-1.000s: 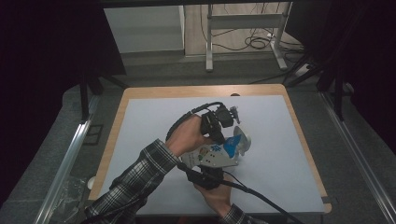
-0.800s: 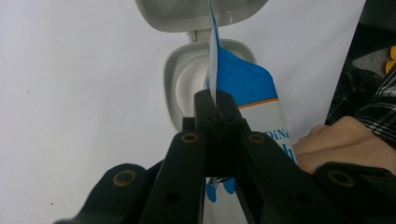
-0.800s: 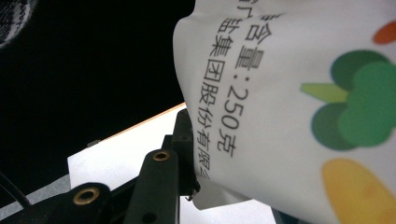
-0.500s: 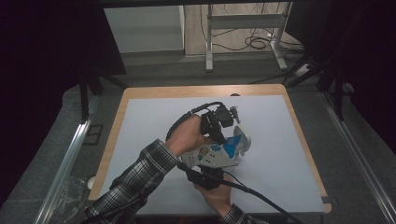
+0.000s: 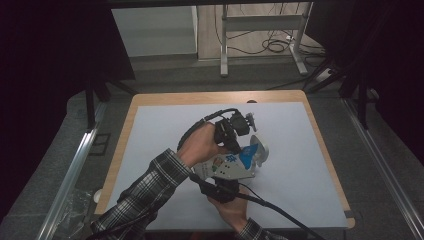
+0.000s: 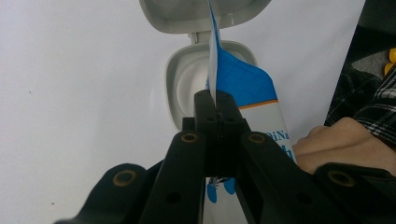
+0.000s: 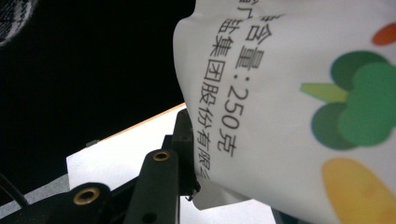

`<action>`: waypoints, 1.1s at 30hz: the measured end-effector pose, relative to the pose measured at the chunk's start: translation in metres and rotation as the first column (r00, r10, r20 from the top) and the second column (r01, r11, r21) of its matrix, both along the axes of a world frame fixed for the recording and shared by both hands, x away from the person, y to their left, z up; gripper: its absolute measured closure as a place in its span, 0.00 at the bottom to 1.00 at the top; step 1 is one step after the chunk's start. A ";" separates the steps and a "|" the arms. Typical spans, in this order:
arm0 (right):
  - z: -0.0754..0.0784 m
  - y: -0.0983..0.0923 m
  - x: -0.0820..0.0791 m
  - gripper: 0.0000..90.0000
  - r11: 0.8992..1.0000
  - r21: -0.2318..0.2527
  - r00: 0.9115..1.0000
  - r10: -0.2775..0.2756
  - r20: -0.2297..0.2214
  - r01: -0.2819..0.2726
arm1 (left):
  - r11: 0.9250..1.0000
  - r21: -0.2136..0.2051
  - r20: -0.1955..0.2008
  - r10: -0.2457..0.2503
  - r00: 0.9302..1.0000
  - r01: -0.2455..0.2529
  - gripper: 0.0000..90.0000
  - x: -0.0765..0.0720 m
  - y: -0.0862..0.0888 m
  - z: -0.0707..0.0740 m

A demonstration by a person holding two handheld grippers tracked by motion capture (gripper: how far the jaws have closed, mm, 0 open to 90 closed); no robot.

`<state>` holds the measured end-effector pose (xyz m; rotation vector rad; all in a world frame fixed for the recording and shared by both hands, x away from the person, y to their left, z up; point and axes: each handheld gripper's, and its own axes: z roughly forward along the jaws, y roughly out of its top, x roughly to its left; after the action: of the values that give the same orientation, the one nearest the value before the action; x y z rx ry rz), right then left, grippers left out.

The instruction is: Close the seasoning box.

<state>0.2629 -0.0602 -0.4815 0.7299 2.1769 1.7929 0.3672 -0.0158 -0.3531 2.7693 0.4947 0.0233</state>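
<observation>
While lying level, pouch (image 5: 231,166) spout points far-right

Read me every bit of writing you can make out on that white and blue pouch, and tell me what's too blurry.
"量:250克" on the white pouch, down its side in the right gripper view.
"集团股份有限" in the column beside it on the same pouch; the characters above are cut off.
"DiNa" on the pouch by the orange stripe in the left gripper view; cut off.
Blue characters on the pouch in the high view: too small to read.
</observation>
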 end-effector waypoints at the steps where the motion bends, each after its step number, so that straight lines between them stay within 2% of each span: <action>1: 0.000 0.000 0.000 0.78 1.000 -0.001 1.000 0.000 0.001 0.000 | 1.000 0.001 0.000 -0.001 1.000 0.001 1.00 0.000 0.000 0.000; 12: -0.002 0.001 0.001 0.78 1.000 -0.014 1.000 0.000 0.003 0.000 | 1.000 -0.009 0.001 0.007 1.000 -0.007 1.00 0.001 0.003 0.001; 33: 0.001 0.000 0.001 0.78 1.000 -0.006 1.000 -0.005 0.014 0.005 | 1.000 -0.010 -0.007 0.005 1.000 -0.005 1.00 0.003 0.001 -0.002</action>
<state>0.2637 -0.0603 -0.4803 0.7190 2.1694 1.7825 0.3698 -0.0145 -0.3546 2.7597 0.5016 0.0128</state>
